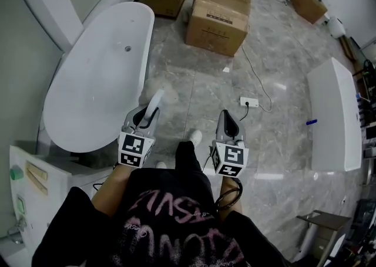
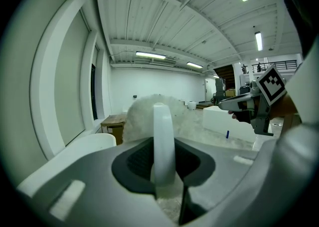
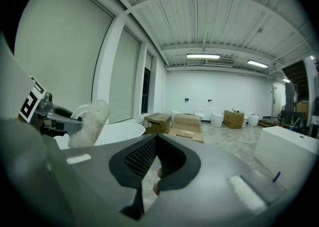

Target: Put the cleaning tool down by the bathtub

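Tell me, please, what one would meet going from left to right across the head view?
bathtub → left gripper, holding the cleaning tool → right gripper, holding nothing → white rectangular unit with a small blue item on it.

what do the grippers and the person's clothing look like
The left gripper and right gripper are grey moulded shells with dark ribbed jaws, each bearing a white cube of black square markers. A black cable loops near the right. Black top, pink print.

White bathtub (image 1: pixel 100 78), seemingly off-white duster (image 2: pixel 163 141)
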`<act>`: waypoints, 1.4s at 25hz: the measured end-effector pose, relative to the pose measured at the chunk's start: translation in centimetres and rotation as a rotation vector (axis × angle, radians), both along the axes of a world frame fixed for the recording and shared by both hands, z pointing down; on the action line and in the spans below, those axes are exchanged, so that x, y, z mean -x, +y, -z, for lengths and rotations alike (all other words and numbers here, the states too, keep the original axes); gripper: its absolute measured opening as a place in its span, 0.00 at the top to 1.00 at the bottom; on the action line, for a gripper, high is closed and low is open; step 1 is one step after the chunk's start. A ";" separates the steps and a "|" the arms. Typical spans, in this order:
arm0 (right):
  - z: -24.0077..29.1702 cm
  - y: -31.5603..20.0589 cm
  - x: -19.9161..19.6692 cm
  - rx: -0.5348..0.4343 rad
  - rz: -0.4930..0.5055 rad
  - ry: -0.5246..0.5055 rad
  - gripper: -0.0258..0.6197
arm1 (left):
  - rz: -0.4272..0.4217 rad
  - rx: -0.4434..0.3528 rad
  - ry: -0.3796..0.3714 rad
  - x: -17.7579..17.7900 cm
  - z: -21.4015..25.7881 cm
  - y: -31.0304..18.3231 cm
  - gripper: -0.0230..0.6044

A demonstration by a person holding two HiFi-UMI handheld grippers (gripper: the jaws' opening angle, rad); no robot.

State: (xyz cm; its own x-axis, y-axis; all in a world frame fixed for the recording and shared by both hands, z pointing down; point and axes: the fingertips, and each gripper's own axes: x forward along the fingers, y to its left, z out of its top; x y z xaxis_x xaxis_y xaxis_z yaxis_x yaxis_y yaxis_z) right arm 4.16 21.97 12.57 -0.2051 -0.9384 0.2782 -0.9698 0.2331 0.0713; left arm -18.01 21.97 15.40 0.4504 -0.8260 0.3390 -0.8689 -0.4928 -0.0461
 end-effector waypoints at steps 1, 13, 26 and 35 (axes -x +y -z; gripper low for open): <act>-0.2 -0.9 -0.1 0.001 0.005 0.001 0.93 | 0.005 0.003 0.000 -0.1 -0.2 -0.8 0.83; -2.6 -12.3 -3.1 0.053 0.056 -0.015 0.93 | 0.053 0.059 -0.017 -3.4 -2.1 -11.1 0.83; -5.8 -22.5 -7.8 0.127 0.090 -0.067 0.93 | 0.108 0.158 -0.065 -7.6 -4.9 -19.8 0.83; -8.0 -26.8 -10.4 0.178 0.130 -0.093 0.93 | 0.141 0.185 -0.100 -10.1 -5.2 -23.2 0.83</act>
